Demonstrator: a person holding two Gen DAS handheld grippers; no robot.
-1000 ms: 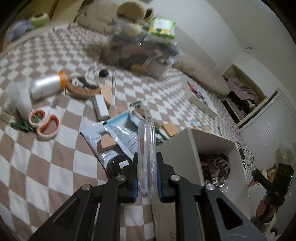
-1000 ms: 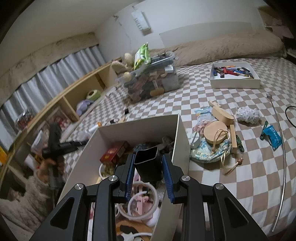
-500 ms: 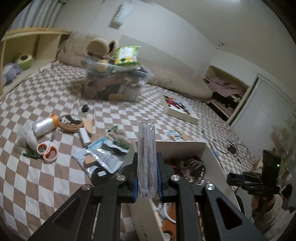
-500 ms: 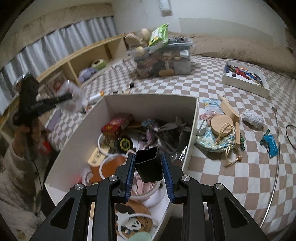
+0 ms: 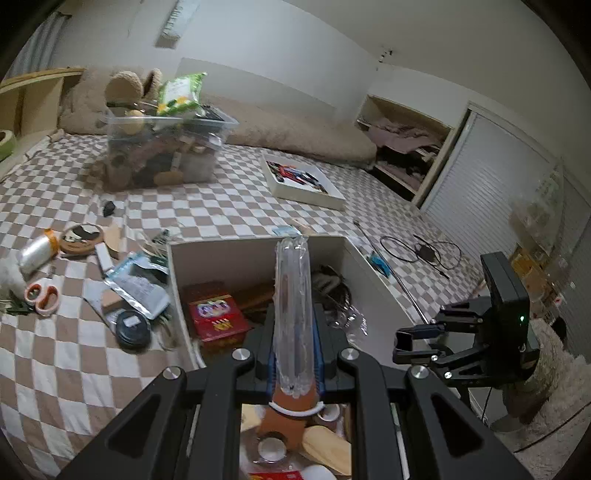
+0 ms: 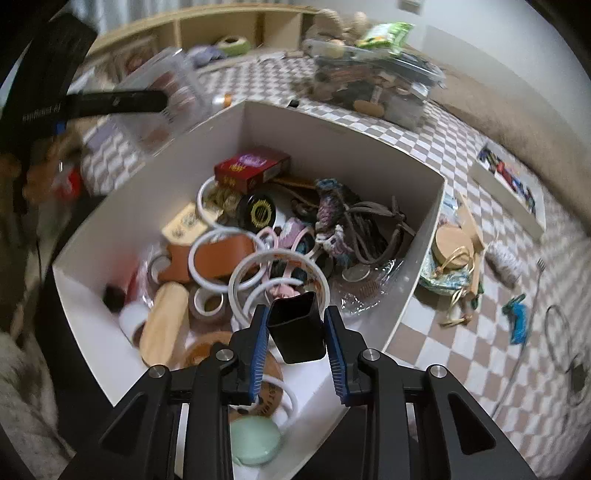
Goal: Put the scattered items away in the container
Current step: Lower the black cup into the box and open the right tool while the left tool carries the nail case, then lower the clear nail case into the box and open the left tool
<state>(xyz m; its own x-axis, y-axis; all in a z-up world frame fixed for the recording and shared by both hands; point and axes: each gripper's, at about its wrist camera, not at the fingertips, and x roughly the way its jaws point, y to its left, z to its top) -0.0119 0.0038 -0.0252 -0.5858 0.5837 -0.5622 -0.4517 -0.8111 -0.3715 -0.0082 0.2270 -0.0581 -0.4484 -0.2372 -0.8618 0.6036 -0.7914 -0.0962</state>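
A flat clear plastic pack (image 5: 293, 314) is squeezed tight in the left tongs (image 5: 294, 354) above the open white box (image 6: 354, 147) on the checked bed (image 5: 74, 369). A small black square cup (image 6: 296, 326) is gripped by the right tongs (image 6: 297, 332), over the box's full inside.

Wall shelf (image 5: 406, 147), curtain (image 6: 110, 11)
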